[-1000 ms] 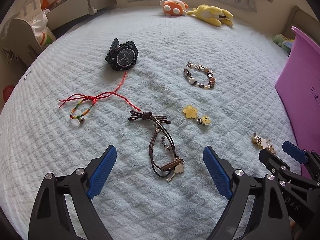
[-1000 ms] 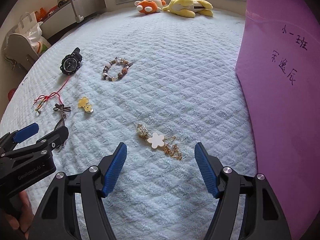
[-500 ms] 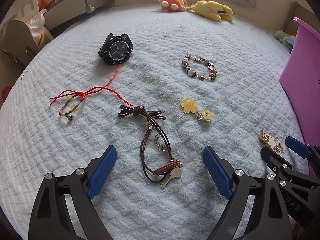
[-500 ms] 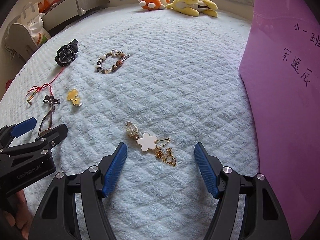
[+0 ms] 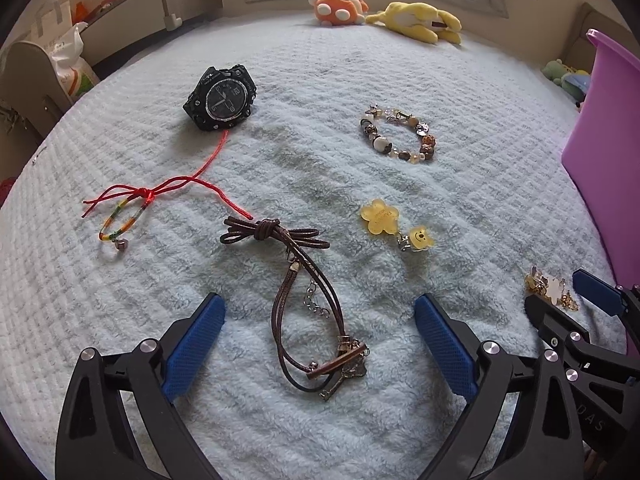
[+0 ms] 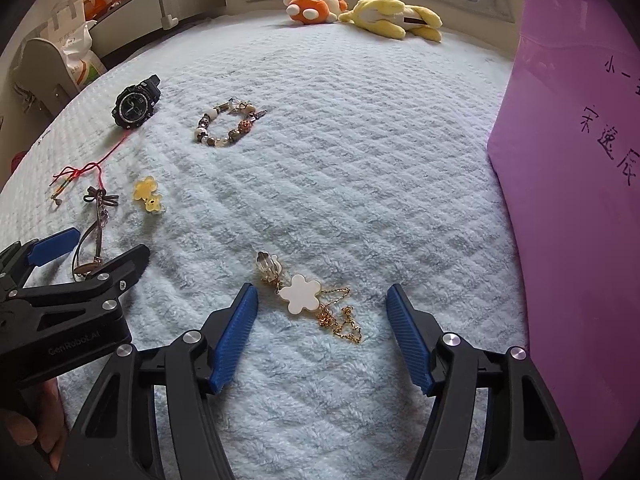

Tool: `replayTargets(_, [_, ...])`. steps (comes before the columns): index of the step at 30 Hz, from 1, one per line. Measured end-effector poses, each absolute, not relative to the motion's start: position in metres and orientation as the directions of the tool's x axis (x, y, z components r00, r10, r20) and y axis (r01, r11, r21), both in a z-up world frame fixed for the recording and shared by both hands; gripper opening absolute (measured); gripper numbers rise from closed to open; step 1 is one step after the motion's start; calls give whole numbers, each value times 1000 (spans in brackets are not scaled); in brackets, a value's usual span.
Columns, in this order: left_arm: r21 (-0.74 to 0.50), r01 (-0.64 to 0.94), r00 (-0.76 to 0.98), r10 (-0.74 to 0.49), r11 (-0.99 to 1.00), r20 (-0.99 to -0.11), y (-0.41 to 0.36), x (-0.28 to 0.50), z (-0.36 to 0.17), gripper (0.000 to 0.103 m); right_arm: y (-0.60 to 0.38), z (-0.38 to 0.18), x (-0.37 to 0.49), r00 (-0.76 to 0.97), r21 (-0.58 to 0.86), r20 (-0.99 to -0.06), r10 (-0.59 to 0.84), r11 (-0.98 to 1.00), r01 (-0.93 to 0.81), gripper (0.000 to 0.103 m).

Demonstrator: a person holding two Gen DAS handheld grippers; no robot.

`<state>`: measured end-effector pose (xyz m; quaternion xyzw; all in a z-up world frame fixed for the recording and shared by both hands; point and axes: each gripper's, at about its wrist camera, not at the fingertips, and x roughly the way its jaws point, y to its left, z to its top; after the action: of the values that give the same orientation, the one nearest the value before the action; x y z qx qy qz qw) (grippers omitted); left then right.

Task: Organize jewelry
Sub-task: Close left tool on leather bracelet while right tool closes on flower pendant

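Both hands have dropped closer to the bed: the left gripper has just widened its empty jaws around the brown cord bracelet at six o'clock, while the right gripper has just narrowed its still-open jaws over the flower necklace.

open blanket mid-bed; purple bin walls the right

Soft, even daylight over my blanket; no glare, only faint shadows under my left gripper and right gripper. Centre sharp in both wrist views. Strong fisheye bending, dark vignette at corners; far plush toys slightly soft.
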<state>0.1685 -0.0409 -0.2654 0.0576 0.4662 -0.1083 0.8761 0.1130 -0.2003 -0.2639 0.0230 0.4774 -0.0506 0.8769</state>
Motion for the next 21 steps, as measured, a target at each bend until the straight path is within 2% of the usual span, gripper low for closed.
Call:
replayTargets(10, [-10, 252, 532, -147, 968, -834, -37, 160, -260, 75, -185, -261, 113, 533, -32, -843, -73, 996, 86, 32])
replayTargets(13, [0, 268, 528, -147, 963, -837, -40, 155, -257, 65, -181, -260, 113, 528, -29, -847, -65, 997, 76, 22])
replayTargets(16, [-1, 251, 527, -137, 968, -839, -36, 153, -254, 50, -183, -260, 114, 519, 1, -853, -51, 995, 100, 22])
replayTargets(18, [-11, 247, 524, -143, 969, -839, -31, 153, -252, 32, -186, -259, 115, 513, 27, -858, -38, 993, 118, 22])
replayTargets(21, [35, 269, 537, -120, 963, -835, -35, 150, -248, 19, -185, -257, 115, 509, 28, -860, -39, 992, 123, 22])
